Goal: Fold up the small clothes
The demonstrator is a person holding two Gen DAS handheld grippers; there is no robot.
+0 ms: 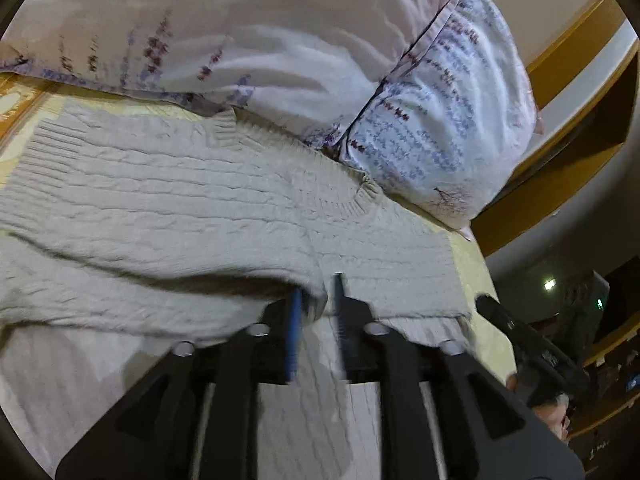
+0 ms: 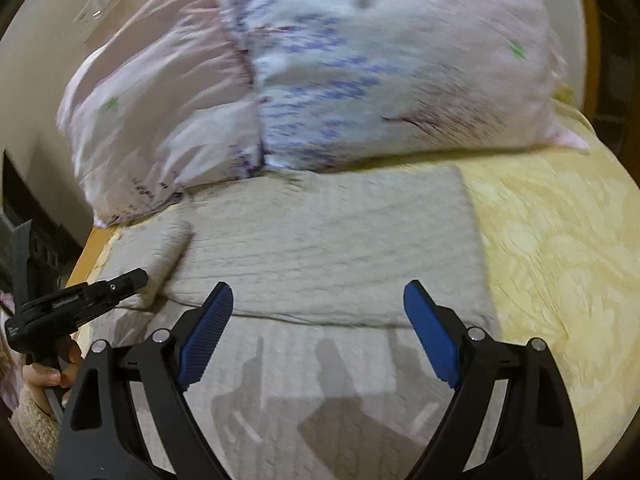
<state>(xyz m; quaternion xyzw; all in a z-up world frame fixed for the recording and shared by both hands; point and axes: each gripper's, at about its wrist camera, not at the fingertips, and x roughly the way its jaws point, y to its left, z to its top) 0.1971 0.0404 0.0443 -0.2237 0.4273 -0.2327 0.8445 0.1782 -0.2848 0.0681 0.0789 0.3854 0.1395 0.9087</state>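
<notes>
Cream cable-knit sweater (image 2: 320, 240) lies crosswise, mid-frame — right gripper (image 2: 320, 330) gaping empty, nearer; left gripper (image 1: 318, 320) narrowly parted at its fold.

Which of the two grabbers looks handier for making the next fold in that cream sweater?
Probably the left gripper: its narrowly parted fingertips sit right at a raised fold of the sweater. The right gripper hangs wide open above flat knit, gripping nothing.

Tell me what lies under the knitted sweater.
The cream knitted sweater lies on a yellow patterned bedspread, bare to one side. A floral pillow sits behind it. Whatever lies beneath the sweater's middle is covered.
</notes>
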